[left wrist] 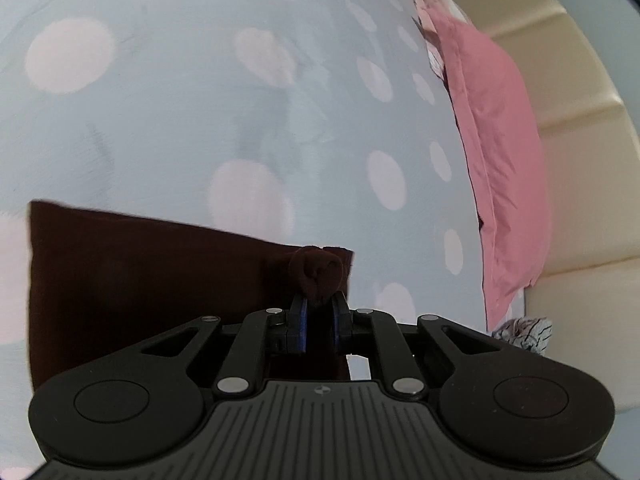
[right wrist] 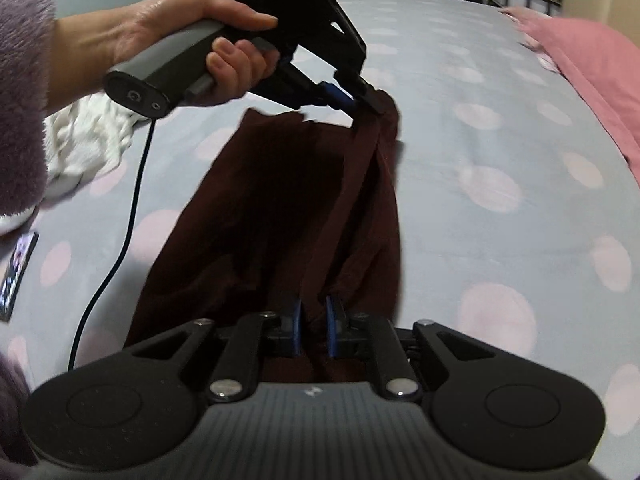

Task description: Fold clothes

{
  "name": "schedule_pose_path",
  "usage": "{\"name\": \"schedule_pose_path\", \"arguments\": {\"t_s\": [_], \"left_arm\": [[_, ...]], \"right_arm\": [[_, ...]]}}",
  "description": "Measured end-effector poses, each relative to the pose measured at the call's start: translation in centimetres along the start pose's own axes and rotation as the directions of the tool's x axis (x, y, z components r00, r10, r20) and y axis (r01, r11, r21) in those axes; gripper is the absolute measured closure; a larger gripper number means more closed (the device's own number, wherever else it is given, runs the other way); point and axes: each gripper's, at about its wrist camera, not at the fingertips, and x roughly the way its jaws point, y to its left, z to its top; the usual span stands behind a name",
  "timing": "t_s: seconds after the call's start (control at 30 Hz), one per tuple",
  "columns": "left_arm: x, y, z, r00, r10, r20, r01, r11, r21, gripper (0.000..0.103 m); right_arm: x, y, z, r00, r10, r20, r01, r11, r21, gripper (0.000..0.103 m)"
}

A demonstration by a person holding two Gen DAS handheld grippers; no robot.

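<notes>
Soft, even indoor light, somewhat dim and cool, with no glare; the dark red garment [right wrist: 280, 200] reads nearly black, its folds lost in shadow. Both views bow strongly toward the rims, corners dark at 10 and 2 o'clock; motion blur smears the spotted bedsheet [left wrist: 200, 100] and the hand [right wrist: 192, 40].

Dark maroon garment [right wrist: 288, 208] stretched over polka-dot bed [right wrist: 480, 152], pinched between right tool [right wrist: 313, 322] and hand-held left tool [right wrist: 360, 98].
</notes>
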Motion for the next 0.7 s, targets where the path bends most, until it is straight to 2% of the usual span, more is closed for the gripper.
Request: {"name": "schedule_pose_path", "arguments": {"t_s": [0.1, 0.33, 0.43, 0.53, 0.6, 0.7], "left_arm": [[0.1, 1.4, 0.0, 1.0, -0.019, 0.012, 0.019, 1.0, -0.01, 0.093], [-1.2, 2.4, 0.4, 0.999, 0.019, 0.051, -0.019, 1.0, 0.008, 0.088], [-2.6, 1.8, 0.5, 0.996, 0.026, 0.082, -0.03, 0.998, 0.051, 0.085], [-4.3, 0.9, 0.3, 0.992, 0.041, 0.116, -0.052, 0.994, 0.097, 0.076], [-5.0, 0.1, 0.0, 0.992, 0.037, 0.124, -0.054, 0.99, 0.131, 0.076], [-5.0, -1.2, -0.9, 0.997, 0.015, 0.08, -0.029, 0.984, 0.174, 0.076]], "right_arm": [[1.3, 1.7, 0.2, 1.0, 0.008, -0.016, -0.009, 0.999, -0.052, 0.088], [3.8, 4.7, -0.2, 0.997, -0.01, -0.082, -0.004, 0.986, -0.168, 0.088], [4.7, 5.1, -0.1, 0.995, -0.021, -0.101, 0.001, 0.981, -0.192, 0.083], [4.4, 5.4, 0.0, 0.995, -0.01, -0.104, -0.01, 0.981, -0.191, 0.066], [3.6, 5.4, 0.1, 0.995, -0.008, -0.101, -0.011, 0.982, -0.191, 0.066], [1.8, 5.5, 0.2, 0.999, 0.003, -0.049, -0.012, 0.984, -0.178, 0.066]]}}
